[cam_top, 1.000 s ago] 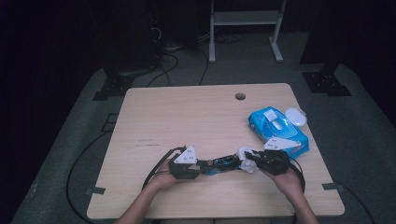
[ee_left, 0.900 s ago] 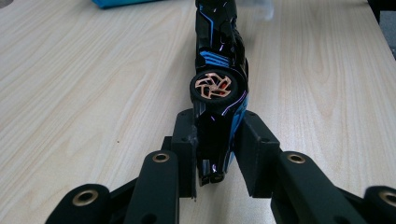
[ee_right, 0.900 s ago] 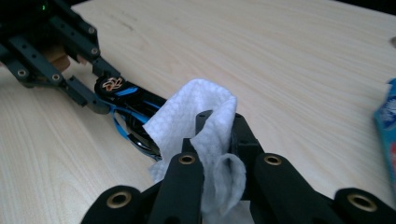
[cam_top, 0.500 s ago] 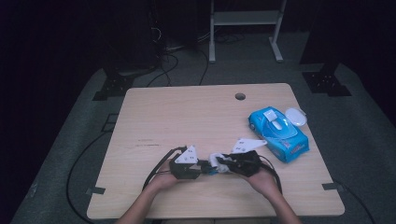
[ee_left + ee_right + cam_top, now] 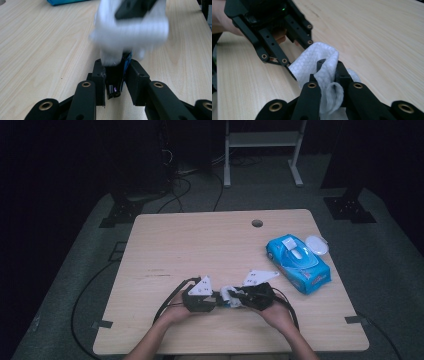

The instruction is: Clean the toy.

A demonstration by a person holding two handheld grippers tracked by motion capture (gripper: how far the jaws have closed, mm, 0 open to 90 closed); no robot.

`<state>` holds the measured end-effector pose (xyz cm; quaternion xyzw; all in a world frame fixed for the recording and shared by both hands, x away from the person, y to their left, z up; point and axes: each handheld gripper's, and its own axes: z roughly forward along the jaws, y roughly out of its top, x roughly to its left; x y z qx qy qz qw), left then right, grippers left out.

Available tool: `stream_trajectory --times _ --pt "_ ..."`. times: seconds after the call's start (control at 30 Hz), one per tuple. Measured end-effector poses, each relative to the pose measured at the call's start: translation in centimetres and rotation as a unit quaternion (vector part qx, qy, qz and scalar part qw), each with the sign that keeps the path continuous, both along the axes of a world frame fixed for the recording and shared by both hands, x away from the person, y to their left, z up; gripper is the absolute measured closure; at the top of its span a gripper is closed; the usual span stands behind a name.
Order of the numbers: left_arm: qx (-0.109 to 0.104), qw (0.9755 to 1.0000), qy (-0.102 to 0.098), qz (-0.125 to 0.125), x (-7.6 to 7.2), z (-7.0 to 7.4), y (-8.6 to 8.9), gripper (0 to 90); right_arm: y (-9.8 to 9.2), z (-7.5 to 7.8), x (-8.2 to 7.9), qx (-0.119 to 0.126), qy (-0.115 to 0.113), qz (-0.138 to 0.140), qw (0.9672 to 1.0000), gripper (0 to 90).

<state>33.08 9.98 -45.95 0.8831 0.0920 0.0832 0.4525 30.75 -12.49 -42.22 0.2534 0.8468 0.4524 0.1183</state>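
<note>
At lower centre, my right gripper [image 5: 235,297] clamps a white wipe [image 5: 319,62] against the dark object [image 5: 115,75] pinched in my left gripper [image 5: 216,301]; wiping comes next, needing steady pressure.

Dim and grainy from above, dark all round the lit table [image 5: 200,245]. Brighter up close: wipe [image 5: 130,27] smeared by blur, near jaws soft, wood grain sharp.

Bare table [image 5: 200,245] left and ahead; wipes pack [image 5: 298,264] blocks right.
</note>
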Motion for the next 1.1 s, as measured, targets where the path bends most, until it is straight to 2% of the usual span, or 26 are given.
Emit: stream_trajectory --times 0.03,0.1,0.2,0.27,0.33,0.47,0.5,0.57,0.63,0.7,0.77,0.83,0.93,1.1 --pt "0.001 1.0 0.001 0.002 0.0 0.0 0.1 70.0 0.3 -0.1 0.0 -0.007 -0.003 0.002 1.0 84.3" --pt "0.0 1.0 0.002 0.001 0.0 0.0 0.2 70.1 0.0 -0.3 0.4 -0.003 0.002 -0.001 1.0 84.3" --pt "-0.003 1.0 0.002 0.001 0.2 0.0 0.2 70.1 -1.5 -0.3 0.8 -0.013 -0.002 -0.029 0.9995 84.3" --pt "-0.001 1.0 0.003 0.0 0.2 0.0 0.2 70.0 -3.1 -0.4 1.1 0.002 0.009 -0.053 0.9985 84.3" --pt "0.0 1.0 0.001 0.001 0.2 0.0 0.1 70.1 -3.3 -0.3 1.1 0.005 0.012 -0.06 0.9981 84.3" --pt "0.001 1.0 0.002 0.003 0.2 0.0 0.1 70.1 -1.0 -0.3 0.5 0.006 0.007 -0.021 0.9997 84.3" --pt "0.0 1.0 0.002 0.005 0.2 0.0 0.1 70.0 -0.5 -0.3 0.4 0.0 0.0 -0.017 0.9999 84.3" --pt "-0.002 1.0 0.002 0.006 0.2 0.0 0.2 70.1 -0.5 -0.2 0.6 -0.002 0.002 -0.015 0.9999 84.3" --pt "-0.001 1.0 0.001 0.006 0.3 0.0 0.3 70.1 -1.5 -0.3 1.0 -0.014 -0.005 -0.032 0.9994 84.3" --pt "0.001 1.0 0.001 0.005 0.4 0.1 0.3 70.0 -2.7 -0.3 1.2 -0.007 -0.002 -0.05 0.9987 84.3" --pt "0.0 1.0 0.003 0.006 0.4 0.1 0.3 70.0 -4.3 -0.2 1.4 -0.013 -0.009 -0.077 0.9969 84.3" --pt "0.001 1.0 0.002 0.006 0.4 0.1 0.4 70.0 -5.4 -0.2 1.6 -0.007 -0.001 -0.094 0.9956 84.3" --pt "0.003 1.0 0.0 0.007 0.5 0.1 0.4 70.0 -6.2 -0.4 1.7 0.001 0.006 -0.099 0.9951 84.3" --pt "0.002 1.0 -0.001 0.009 0.6 0.1 0.6 70.0 -6.2 -0.4 1.6 -0.001 0.003 -0.094 0.9956 84.2"
